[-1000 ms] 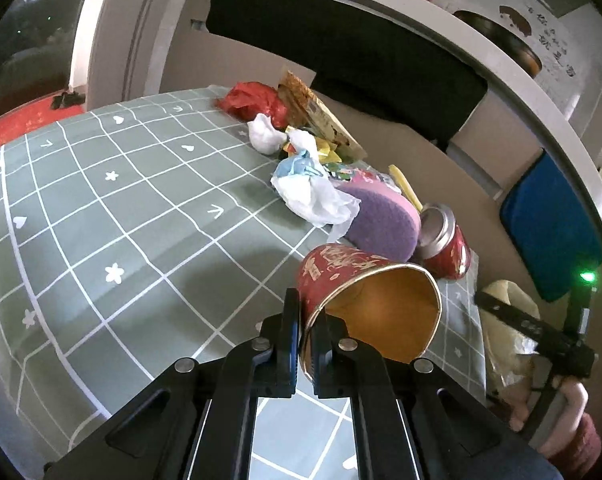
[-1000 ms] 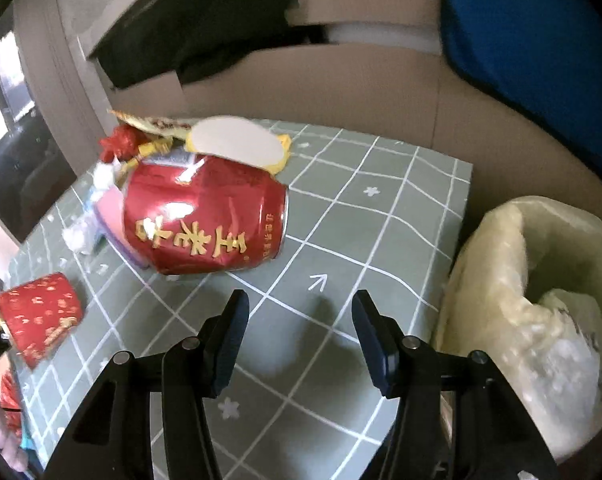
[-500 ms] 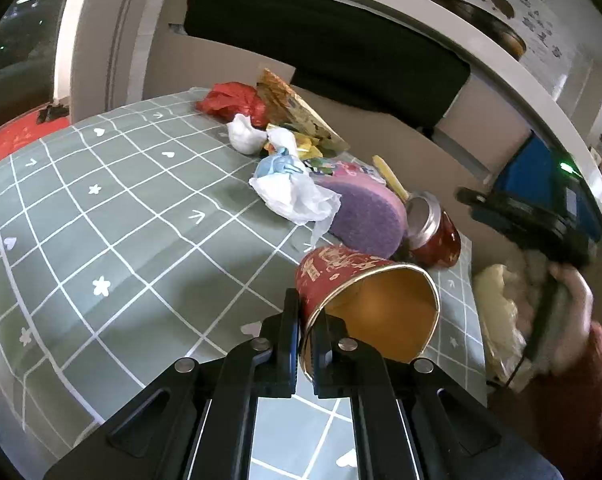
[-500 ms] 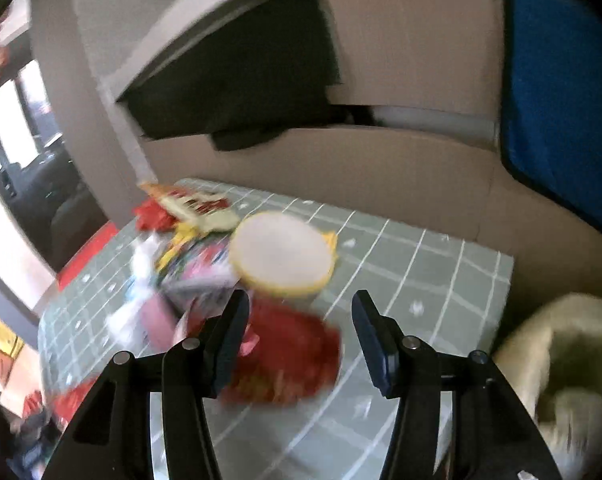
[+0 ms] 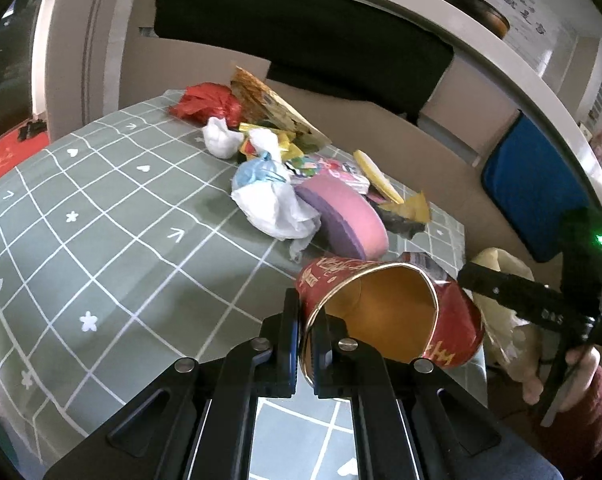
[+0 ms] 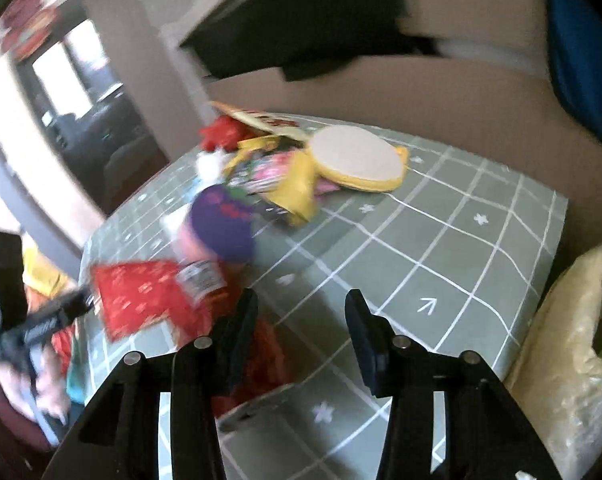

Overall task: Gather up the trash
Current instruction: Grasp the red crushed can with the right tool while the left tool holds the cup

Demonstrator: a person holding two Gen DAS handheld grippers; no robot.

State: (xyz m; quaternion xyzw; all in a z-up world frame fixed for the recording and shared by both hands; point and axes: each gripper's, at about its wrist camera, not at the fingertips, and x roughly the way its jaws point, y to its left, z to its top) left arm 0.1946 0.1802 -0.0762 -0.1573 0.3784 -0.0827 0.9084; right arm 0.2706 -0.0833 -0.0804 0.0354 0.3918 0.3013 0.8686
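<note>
My left gripper (image 5: 305,332) is shut on the rim of a red paper cup (image 5: 381,312), which it holds tilted with the gold inside facing the camera. A red drink can (image 5: 457,316) shows just behind the cup. In the blurred right wrist view the can (image 6: 205,280) sits at the left finger of my right gripper (image 6: 301,320). That gripper's jaws are closing, and only tablecloth shows between them. The red cup (image 6: 141,304) appears at the left there. A yellowish trash bag (image 6: 573,340) hangs off the table's right edge.
More trash is piled at the back of the green checked tablecloth (image 5: 121,220): a white plastic wad (image 5: 273,204), a purple-pink round sponge (image 5: 341,216), a red wrapper (image 5: 209,106), snack packets and a round yellow-rimmed pad (image 6: 357,160). A brown bench back lies behind.
The right gripper swung and its jaws narrowed. The can, earlier ahead of them, now sits by the left finger. The left gripper still holds the cup, rolled slightly.
</note>
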